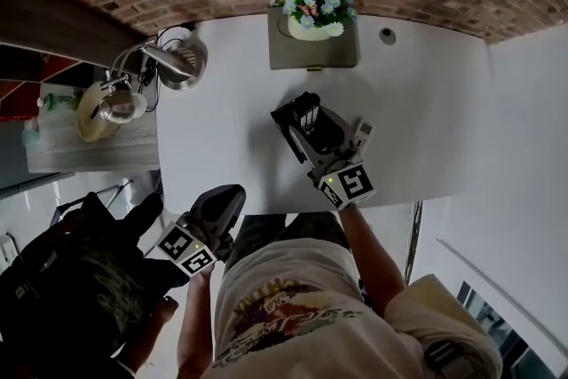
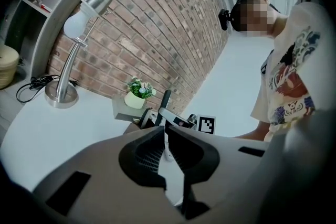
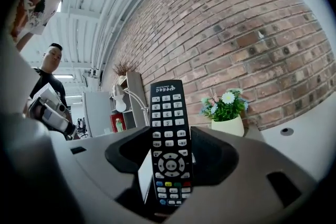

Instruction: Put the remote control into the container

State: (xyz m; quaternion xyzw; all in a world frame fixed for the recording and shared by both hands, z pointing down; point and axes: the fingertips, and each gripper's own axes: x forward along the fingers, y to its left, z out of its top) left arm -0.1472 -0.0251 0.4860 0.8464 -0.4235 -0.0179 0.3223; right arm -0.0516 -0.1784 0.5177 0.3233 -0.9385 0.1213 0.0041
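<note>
Above the bench [image 1: 426,102], the remote [image 3: 167,113] is pinched by its long sides in the right tool [image 3: 170,141]. Its long axis is held upright, with the keypad turned toward that tool's camera and the number keys uppermost. The left tool [image 2: 164,139] is pressed together, empty, at the near bench edge.

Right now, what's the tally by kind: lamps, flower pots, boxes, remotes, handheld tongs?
Silver metal desk lamp: 1
White pot of flowers: 1
Grey rectangular box: 1
Black push-button remote control: 1
Grey handheld tongs: 2, left tongs and right tongs
Total: 6
</note>
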